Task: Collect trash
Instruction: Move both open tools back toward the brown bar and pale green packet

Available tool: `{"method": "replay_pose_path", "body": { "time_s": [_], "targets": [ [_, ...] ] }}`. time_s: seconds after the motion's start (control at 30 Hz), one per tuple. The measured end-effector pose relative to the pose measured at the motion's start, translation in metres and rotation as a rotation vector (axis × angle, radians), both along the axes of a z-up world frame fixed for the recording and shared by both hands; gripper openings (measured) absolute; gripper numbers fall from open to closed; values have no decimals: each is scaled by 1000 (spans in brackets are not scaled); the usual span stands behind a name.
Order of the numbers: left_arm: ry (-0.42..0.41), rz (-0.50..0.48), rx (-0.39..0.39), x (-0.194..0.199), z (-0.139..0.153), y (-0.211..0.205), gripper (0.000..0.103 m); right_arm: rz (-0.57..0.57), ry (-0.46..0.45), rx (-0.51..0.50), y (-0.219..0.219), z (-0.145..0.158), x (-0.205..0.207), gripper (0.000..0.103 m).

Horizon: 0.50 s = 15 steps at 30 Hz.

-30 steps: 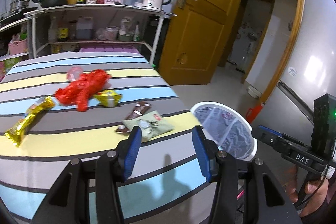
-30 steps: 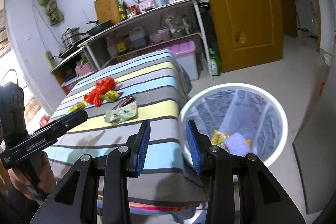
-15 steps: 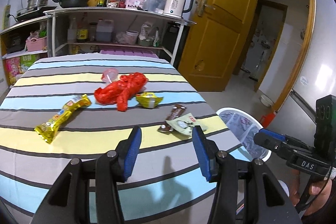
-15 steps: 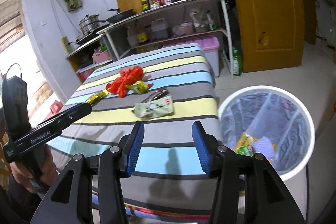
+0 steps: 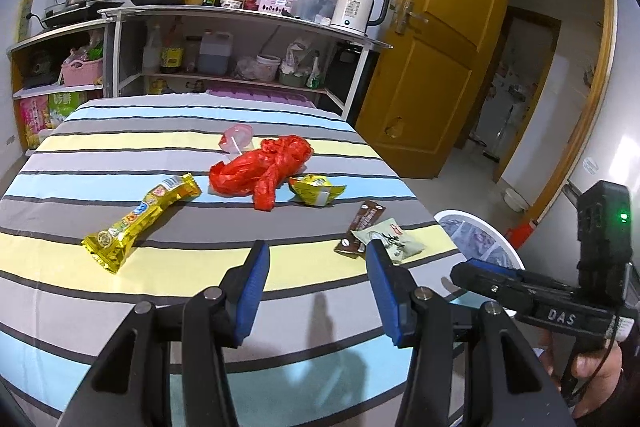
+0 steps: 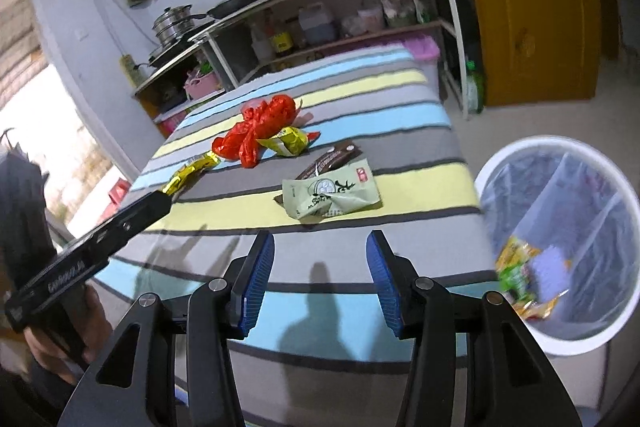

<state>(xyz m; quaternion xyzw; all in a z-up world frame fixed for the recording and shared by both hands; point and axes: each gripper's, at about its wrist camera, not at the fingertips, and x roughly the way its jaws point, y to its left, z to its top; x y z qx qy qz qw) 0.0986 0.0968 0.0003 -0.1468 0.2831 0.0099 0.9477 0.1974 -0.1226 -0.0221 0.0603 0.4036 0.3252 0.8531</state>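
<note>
Two blue-padded grippers, left gripper (image 5: 316, 283) and right gripper (image 6: 320, 277), both gape empty over the striped tablecloth (image 6: 360, 147). Landmark: white mesh trash bin (image 6: 520, 155). Nearest it lies the crumpled pale green wrapper (image 6: 332, 197); brown chocolate wrapper (image 6: 332, 159) just behind. Reaching step, I'd say; next, pinch green.

Right gripper (image 6: 318, 275) open, empty, above striped cloth (image 6: 400, 143). Pale green wrapper (image 6: 332, 194) just ahead, overlapping brown wrapper (image 6: 334, 158). White bin (image 6: 560, 247) at right holds wrappers.
</note>
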Motion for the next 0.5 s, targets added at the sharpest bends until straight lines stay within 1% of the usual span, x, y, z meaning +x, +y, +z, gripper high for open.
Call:
{"method": "replay_pose_path", "body": {
  "time_s": [0.1, 0.33, 0.5],
  "targets": [
    [-4, 11, -3, -1, 0, 5, 52, 7, 26, 14, 9, -4, 5, 49],
    [-11, 18, -21, -3, -3, 16, 52, 26, 63, -15, 41, -15, 19, 49],
    [-11, 23, -36, -3, -7, 26, 52, -29, 91, -26, 52, -22, 34, 49]
  ]
}}
